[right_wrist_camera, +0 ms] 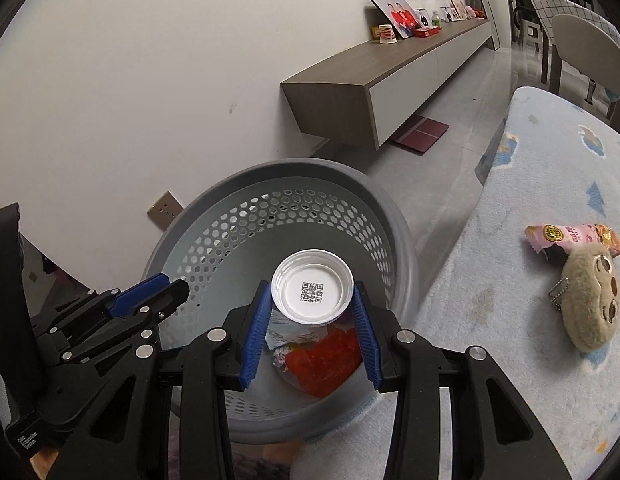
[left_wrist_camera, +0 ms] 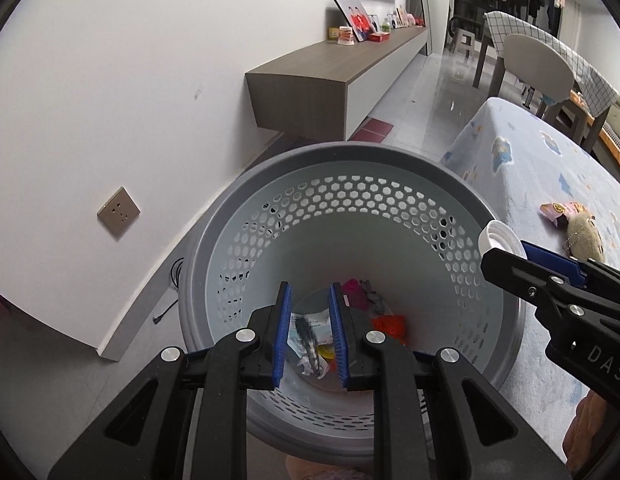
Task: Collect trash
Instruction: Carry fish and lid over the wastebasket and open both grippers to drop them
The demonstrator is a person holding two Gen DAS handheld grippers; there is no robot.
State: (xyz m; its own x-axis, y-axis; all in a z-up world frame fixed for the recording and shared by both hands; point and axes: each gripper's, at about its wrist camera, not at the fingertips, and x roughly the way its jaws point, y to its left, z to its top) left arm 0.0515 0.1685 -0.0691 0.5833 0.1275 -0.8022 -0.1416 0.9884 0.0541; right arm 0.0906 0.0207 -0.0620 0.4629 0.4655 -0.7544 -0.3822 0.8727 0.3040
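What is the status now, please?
Right gripper shut on white cap, above the grey basket. Left gripper open, holding nothing. Pink wrapper on the table. Nothing in the way.

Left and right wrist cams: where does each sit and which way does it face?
Left wrist: on the left tongs, looking down into the grey perforated basket at the trash on its bottom; its own blue pads are apart and empty, and the right tongs enter from the right.
Right wrist: on the right tongs, above the same basket, pads gripping a white cap; the left tongs show at left.
Shared: basket, wall socket, TV bench, blue blanket with plush toy and pink snack wrapper.
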